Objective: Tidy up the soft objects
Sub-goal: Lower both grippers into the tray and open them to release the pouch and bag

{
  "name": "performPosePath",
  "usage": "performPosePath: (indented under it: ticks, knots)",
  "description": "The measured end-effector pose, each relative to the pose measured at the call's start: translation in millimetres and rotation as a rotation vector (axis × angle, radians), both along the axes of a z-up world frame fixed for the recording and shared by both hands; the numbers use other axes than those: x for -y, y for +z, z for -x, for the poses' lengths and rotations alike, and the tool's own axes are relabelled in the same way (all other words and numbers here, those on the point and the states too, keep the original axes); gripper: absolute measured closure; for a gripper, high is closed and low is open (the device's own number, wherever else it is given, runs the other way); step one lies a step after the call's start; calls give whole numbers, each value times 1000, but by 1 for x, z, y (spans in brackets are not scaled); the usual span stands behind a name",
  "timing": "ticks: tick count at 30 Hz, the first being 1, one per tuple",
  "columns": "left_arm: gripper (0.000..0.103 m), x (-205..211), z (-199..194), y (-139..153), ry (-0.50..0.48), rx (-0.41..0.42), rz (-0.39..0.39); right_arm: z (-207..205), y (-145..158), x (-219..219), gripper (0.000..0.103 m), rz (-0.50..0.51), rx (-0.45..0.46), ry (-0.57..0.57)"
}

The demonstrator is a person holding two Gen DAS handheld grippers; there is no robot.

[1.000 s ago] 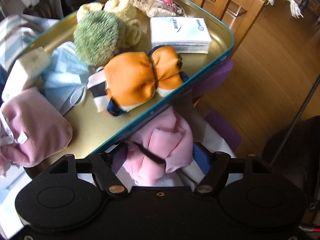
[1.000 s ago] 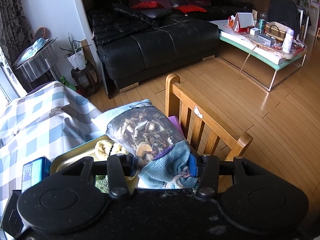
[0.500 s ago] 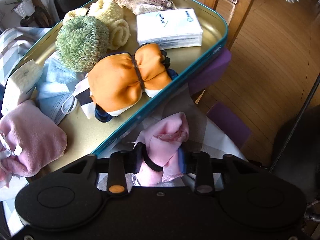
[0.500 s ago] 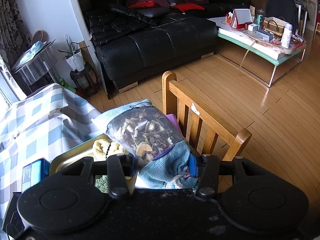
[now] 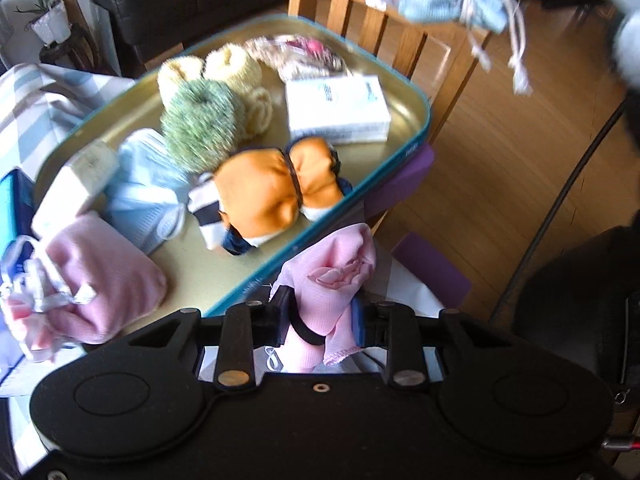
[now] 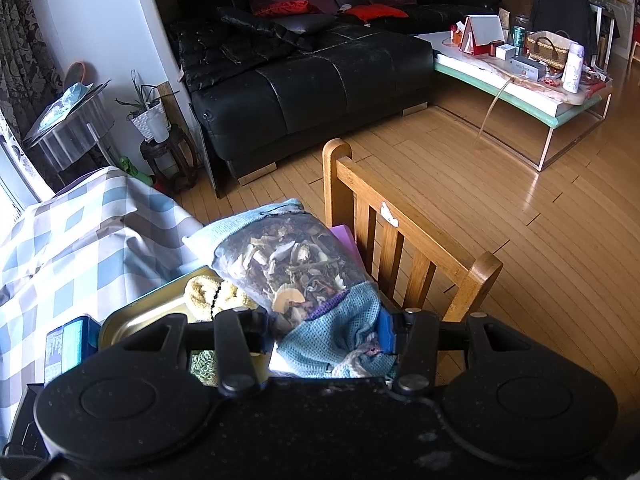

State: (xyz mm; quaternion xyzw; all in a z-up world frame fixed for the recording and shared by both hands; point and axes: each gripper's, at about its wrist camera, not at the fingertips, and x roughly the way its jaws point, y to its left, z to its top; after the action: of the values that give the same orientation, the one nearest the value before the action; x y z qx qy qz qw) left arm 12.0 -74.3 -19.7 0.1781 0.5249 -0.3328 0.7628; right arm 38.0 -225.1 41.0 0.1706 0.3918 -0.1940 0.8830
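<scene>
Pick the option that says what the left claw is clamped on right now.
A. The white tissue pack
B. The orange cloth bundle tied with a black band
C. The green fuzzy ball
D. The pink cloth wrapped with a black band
D: in the left wrist view the left claw is shut on the pink cloth, just outside the tray, where the other three lie.
</scene>
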Motion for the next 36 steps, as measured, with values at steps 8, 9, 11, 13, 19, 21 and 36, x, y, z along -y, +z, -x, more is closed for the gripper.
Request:
performPosePath:
  ticks: [8, 9, 11, 13, 19, 21, 36]
  knots:
    - [74, -20, -12, 65, 59, 105, 93, 3, 3, -2, 56, 13, 11, 9]
    - [74, -22, -15, 70, 70, 120, 104, 3, 3, -3, 56, 15, 12, 11]
    - [74, -28, -26, 83, 94, 150, 118, 3, 4, -4, 56, 17, 14, 15]
    - [74, -31, -36, 93, 117, 181, 121, 4, 4, -5, 56, 21, 14, 19]
    - [73, -35, -63, 100, 196, 221, 123, 3, 5, -8, 56, 30, 14, 39]
    - [73, -33, -72, 95, 216, 218, 119, 3, 4, -9, 56, 30, 13, 47]
    - [72, -27, -104, 72, 285, 145, 95, 2, 2, -11, 32, 19, 12, 73]
